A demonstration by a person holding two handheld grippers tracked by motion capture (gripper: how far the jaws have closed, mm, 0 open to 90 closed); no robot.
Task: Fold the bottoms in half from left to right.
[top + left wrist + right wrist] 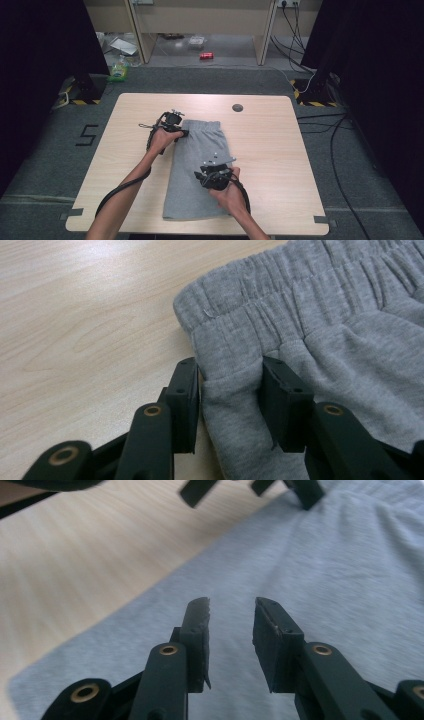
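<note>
- A light wooden table (270, 150) with a round grey cable port (238, 107) near its far edge.
- Grey carpeted floor (45, 150), marked with a black "5" (86, 135).
- Black curtains (35, 55) hang on both sides.
- A beige desk (200, 20) stands at the back, a red can (206, 56) beneath it.
- Black cables (325, 125) trail across the floor at right.

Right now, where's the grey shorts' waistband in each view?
High view: waistband at the far end of the grey shorts, table centre, beside the left gripper.
Left gripper view: waistband across the upper right, its corner just beyond the open fingers.
Right gripper view: I can't make it out; plain grey fabric under the right gripper.
Shared landmark: the shorts' long edge against the wooden table.
</note>
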